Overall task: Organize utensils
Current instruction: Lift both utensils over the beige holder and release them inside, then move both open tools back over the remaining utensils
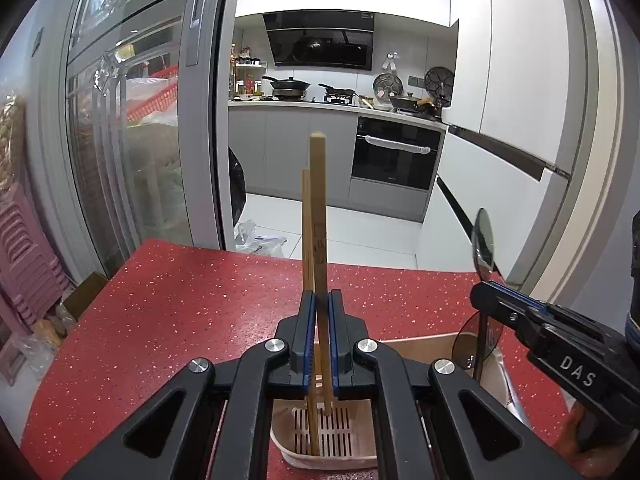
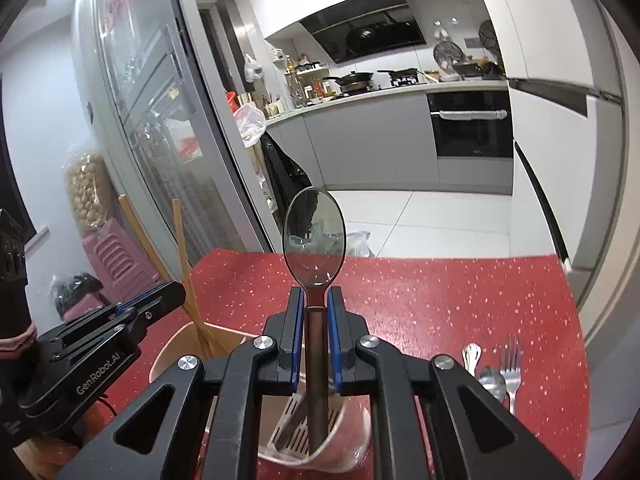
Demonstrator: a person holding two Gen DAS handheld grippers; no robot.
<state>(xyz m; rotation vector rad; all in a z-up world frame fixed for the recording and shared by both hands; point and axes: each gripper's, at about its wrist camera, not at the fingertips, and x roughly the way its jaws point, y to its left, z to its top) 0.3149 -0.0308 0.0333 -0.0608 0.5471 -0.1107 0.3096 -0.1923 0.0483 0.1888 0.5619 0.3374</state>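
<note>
My left gripper point(image 1: 322, 300) has its jaws clamped on a pair of wooden chopsticks point(image 1: 316, 208), which pass between the blue pads and stand nearly upright. Their blunt ends point up toward the kitchen, and their thin ends reach down into the slotted utensil holder point(image 1: 320, 436) directly below the jaws. The two sticks lean slightly apart, so one top stands higher than the other.

My right gripper point(image 2: 316, 300) has its jaws clamped on the handle of a spoon point(image 2: 314, 236). Its long axis also runs upright: the bowl sits just above the jaws, facing my camera, and the dark handle drops straight down into the holder's point(image 2: 296, 428) other compartment.

The left wrist view shows the spoon point(image 1: 482, 240) edge-on, at the far right, held by the right gripper point(image 1: 486, 292), with the holder's pale wall beneath it. Only the right wrist view shows the loose cutlery lying on the red bench point(image 2: 440, 292) to the right: a fork point(image 2: 510, 364) and two smaller spoons point(image 2: 482, 368) close together, well apart from the holder. That view also shows the chopsticks point(image 2: 184, 264) from the side, tilted, with the left gripper point(image 2: 160, 296) closed around them above the holder's rim.
</note>
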